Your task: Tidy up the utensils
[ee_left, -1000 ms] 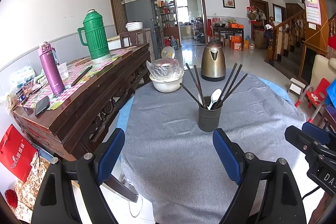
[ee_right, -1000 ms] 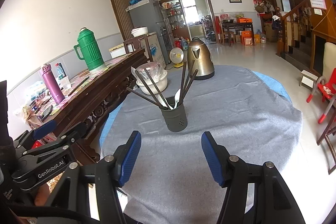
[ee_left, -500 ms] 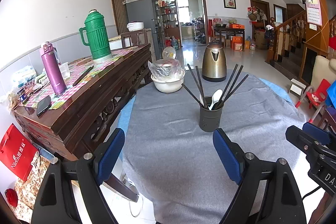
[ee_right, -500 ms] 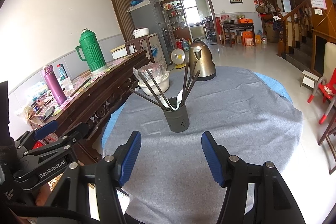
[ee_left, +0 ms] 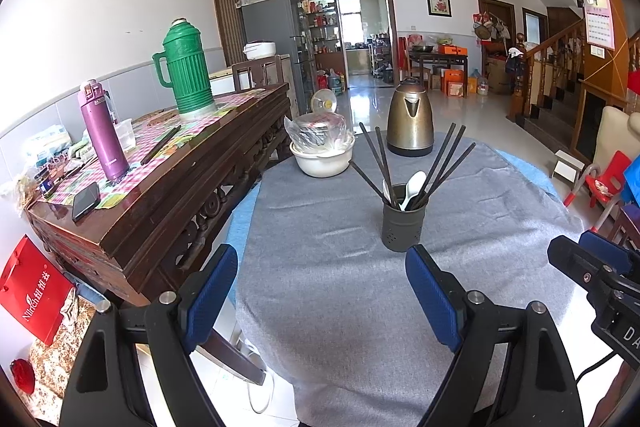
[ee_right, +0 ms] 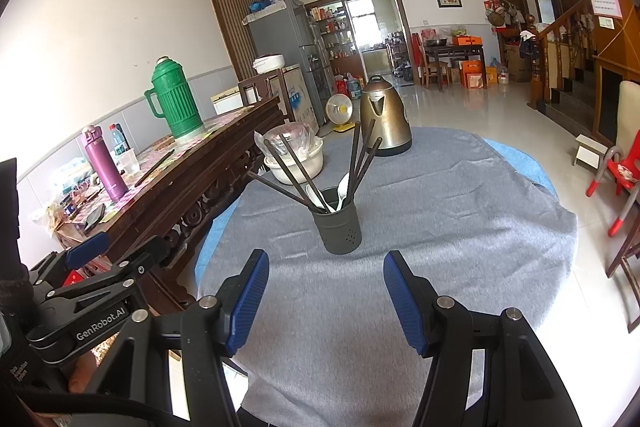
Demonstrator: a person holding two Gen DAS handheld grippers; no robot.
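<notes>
A dark perforated utensil cup [ee_left: 401,223] stands on the grey-clothed round table [ee_left: 320,299]. It holds several dark chopsticks [ee_left: 444,163] fanned outward and white spoons [ee_left: 413,187]. It also shows in the right wrist view [ee_right: 339,223] with its chopsticks [ee_right: 352,163]. My left gripper [ee_left: 322,287] is open and empty, held back over the table's near edge. My right gripper [ee_right: 326,291] is open and empty, just short of the cup. The left gripper shows at the left of the right wrist view [ee_right: 92,259].
A white bowl with a bagged lid [ee_left: 322,155] and a bronze kettle [ee_left: 410,119] stand at the table's far side. A wooden sideboard [ee_left: 160,187] on the left carries a green thermos [ee_left: 184,71], a purple flask [ee_left: 102,135] and a phone [ee_left: 86,201].
Both grippers have drawn back slightly from the cup, so it looks a little farther away. Both stay open and empty.
</notes>
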